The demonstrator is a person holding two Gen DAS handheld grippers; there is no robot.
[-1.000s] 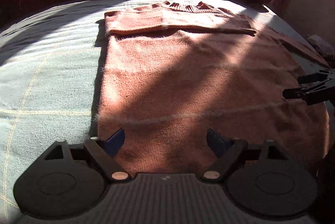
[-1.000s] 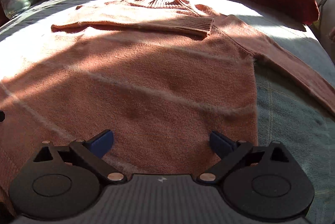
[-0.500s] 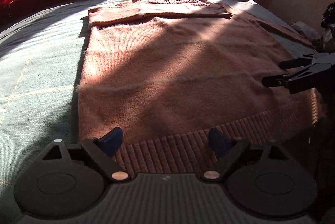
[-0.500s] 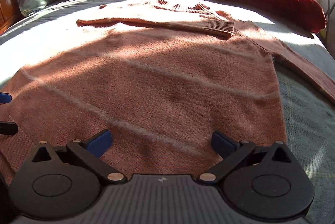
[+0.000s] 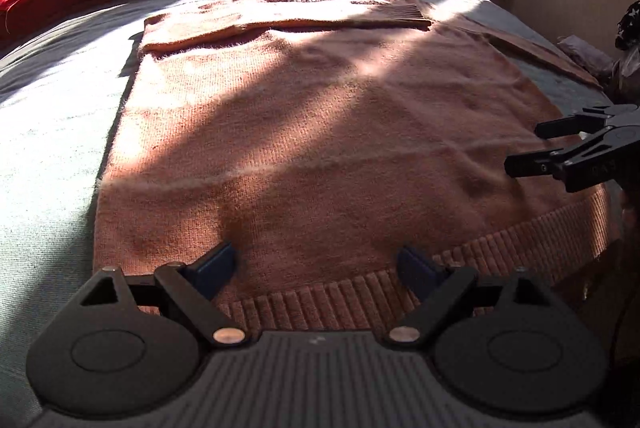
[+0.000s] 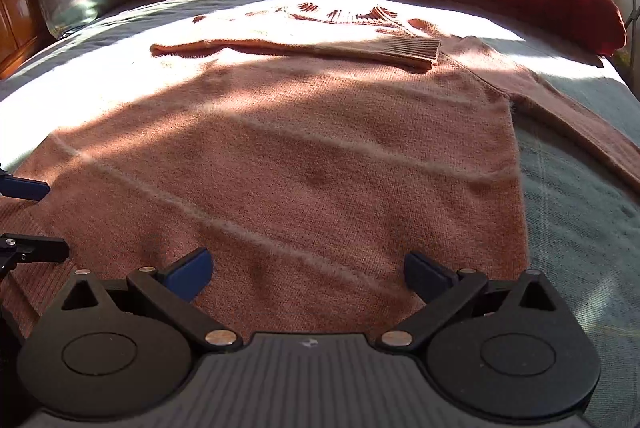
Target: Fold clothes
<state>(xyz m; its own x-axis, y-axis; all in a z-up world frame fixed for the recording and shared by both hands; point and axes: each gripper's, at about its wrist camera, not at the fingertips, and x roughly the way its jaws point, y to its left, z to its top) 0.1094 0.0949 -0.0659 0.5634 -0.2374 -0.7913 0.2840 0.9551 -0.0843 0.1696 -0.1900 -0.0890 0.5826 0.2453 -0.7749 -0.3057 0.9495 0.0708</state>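
1. Spread flat on the bed (image 5: 48, 132), the orange sweater (image 5: 320, 132) is presented hem-first, one sleeve (image 5: 288, 22) already folded across its chest.
2. The left claw (image 5: 316, 264) is held released over the ribbed hem (image 5: 360, 298), nothing gripped.
3. The right claw (image 6: 308, 270) is likewise released, empty, above the sweater's body, apparently for a paired hem lift.

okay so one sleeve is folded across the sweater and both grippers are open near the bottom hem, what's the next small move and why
Probably lower both grippers onto the ribbed hem and close on it. The left gripper and right gripper both stand open with nothing between the pads, above the sweater near its bottom edge. One caveat: the other sleeve is not yet folded in.
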